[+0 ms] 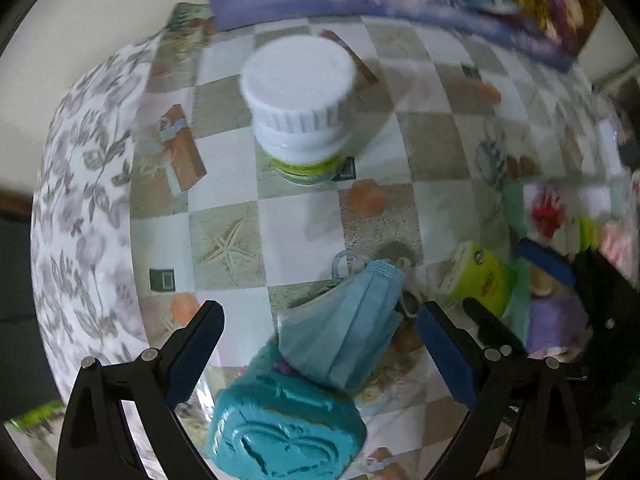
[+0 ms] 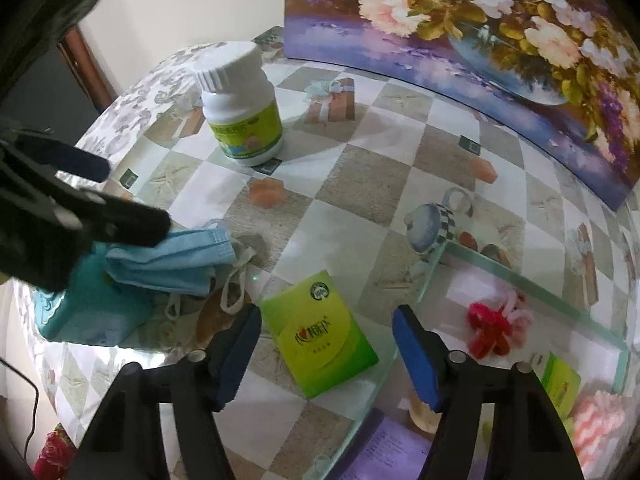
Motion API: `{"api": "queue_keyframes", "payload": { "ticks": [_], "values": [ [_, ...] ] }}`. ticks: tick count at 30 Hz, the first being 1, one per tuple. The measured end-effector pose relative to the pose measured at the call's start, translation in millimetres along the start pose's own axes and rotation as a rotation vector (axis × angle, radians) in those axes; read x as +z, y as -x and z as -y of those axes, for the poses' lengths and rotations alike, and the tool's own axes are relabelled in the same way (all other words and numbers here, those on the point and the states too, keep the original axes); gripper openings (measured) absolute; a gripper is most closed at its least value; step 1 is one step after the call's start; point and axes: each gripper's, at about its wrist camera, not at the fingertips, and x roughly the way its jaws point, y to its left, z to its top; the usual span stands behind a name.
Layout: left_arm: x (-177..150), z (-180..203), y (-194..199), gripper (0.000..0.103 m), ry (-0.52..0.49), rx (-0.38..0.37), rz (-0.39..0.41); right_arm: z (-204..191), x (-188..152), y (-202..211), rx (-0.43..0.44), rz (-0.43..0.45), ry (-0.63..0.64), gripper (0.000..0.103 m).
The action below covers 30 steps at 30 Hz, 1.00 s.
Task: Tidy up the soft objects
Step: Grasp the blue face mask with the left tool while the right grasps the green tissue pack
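Both grippers we find spread, pinching nothing: left gripper [image 1: 320,344] over the face mask [image 1: 344,320], right gripper [image 2: 326,344] over the green packet [image 2: 324,336].

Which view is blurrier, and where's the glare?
Left wrist view: motion smear on the white bottle and the right edge; blue mask fairly sharp. Right wrist view: sharper overall, green packet readable, left gripper blurred at left; glare on the glass edge.

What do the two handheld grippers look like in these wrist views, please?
Both the left gripper and the right gripper have black plastic finger frames with round silver pins at the joints, and flat dark blue pads on the inner faces. No cables, markings or sleeves show.
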Motion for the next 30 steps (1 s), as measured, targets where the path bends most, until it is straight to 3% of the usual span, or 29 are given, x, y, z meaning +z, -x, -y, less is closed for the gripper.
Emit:
{"api": "queue_keyframes", "payload": {
  "ticks": [4, 15, 17, 20, 30],
  "values": [
    [3.5, 6.4, -15.7, 0.097, -0.039, 0.010, -0.066, -2.3, -0.2, -8.5, 0.001, -0.018, 0.018, 0.069],
    [11.1, 34.4, -39.1, 0.095, -0.108, 0.086, -0.116, -5.8, -4.1, -17.9, 0.026, -0.043, 0.030, 0.067],
    [12.4, 40.3, -42.9, 0.083, -0.116, 0.091, -0.127, -6.8, -4.7, -18.1, 0.023, -0.044, 0.035, 0.067],
    [12.1, 45.9, -46.9, 0.072, -0.118, 0.081, -0.137, -5.2, -5.8, -18.0, 0.016, -0.048, 0.033, 0.061],
    [11.5, 51.4, -49.3, 0.034, -0.094, 0.118, -0.108, -3.4, -6.6, -16.8, 0.024, -0.045, 0.007, 0.058]
  ]
}}
